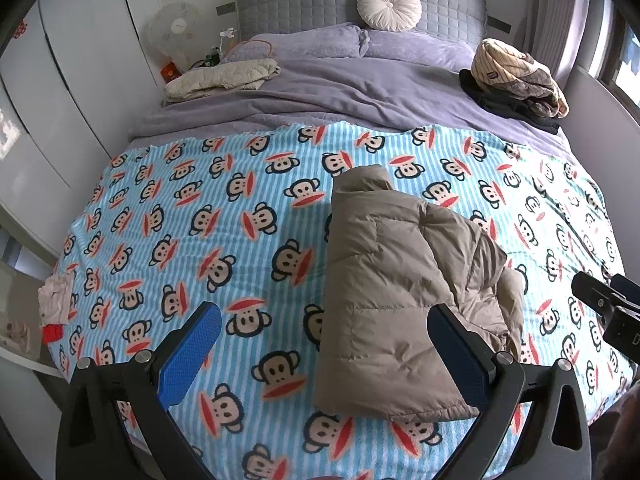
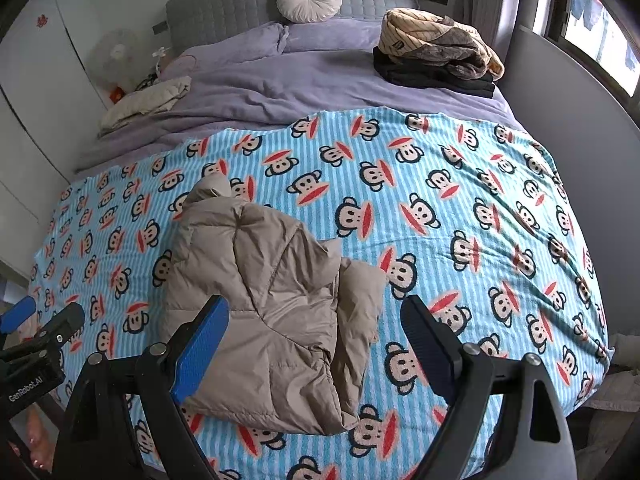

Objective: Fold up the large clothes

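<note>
A tan puffer jacket [image 1: 400, 300] [image 2: 276, 312] lies folded into a thick bundle on the blue striped monkey-print blanket [image 1: 200, 208] [image 2: 460, 208] that covers the near half of the bed. My left gripper [image 1: 323, 310] hovers open above the jacket's left edge, and its blue-padded fingers [image 1: 192, 348] touch nothing. My right gripper [image 2: 315, 304] hangs open over the jacket's near right part, with nothing pinched. Each gripper shows at the edge of the other's view: the right gripper [image 1: 600, 300] and the left gripper [image 2: 40, 328].
A stack of folded clothes [image 1: 516, 76] [image 2: 436, 56] sits at the back right on the purple duvet [image 1: 340, 88]. A cream folded garment [image 1: 224, 78] lies at the back left. A small pale cloth [image 1: 56, 300] hangs at the bed's left edge. Wardrobe doors [image 1: 72, 80] stand on the left.
</note>
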